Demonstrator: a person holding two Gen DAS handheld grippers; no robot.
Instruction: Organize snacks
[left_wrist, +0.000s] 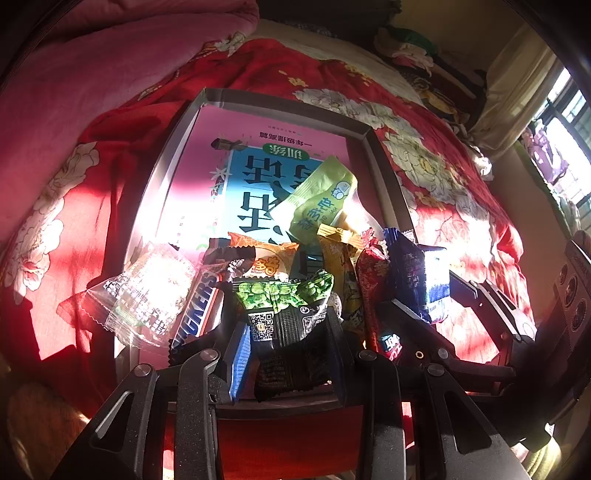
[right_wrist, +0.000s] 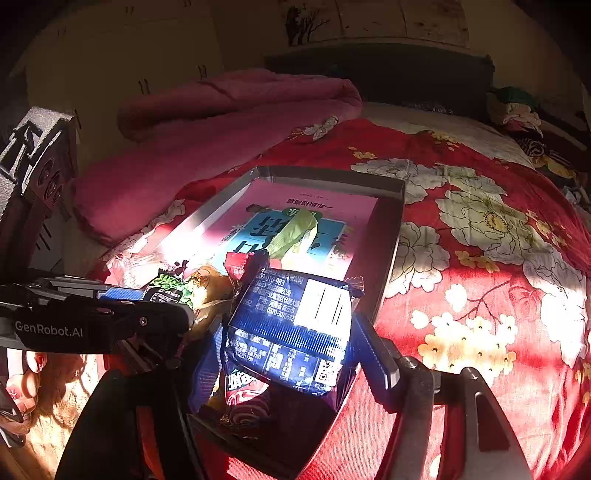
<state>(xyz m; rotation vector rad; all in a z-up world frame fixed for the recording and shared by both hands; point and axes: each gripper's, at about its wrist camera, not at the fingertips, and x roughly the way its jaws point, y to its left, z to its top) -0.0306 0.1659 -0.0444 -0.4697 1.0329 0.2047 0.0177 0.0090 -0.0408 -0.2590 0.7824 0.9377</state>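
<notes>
your left gripper (left_wrist: 290, 332) is clamped on the green pea packet (left_wrist: 284, 306), held upright at the near end of the tray (left_wrist: 280, 101). your right gripper (right_wrist: 288, 347) is clamped on the blue packet (right_wrist: 295, 325), at the tray's near right corner. the tray sits on the red quilt (right_wrist: 480, 258) with a pink book (left_wrist: 229, 147) lying flat inside. a lime packet (left_wrist: 317, 199) rests on the book; the snickers bar (left_wrist: 197, 314), a clear packet (left_wrist: 147, 291) and other snacks crowd the near end.
</notes>
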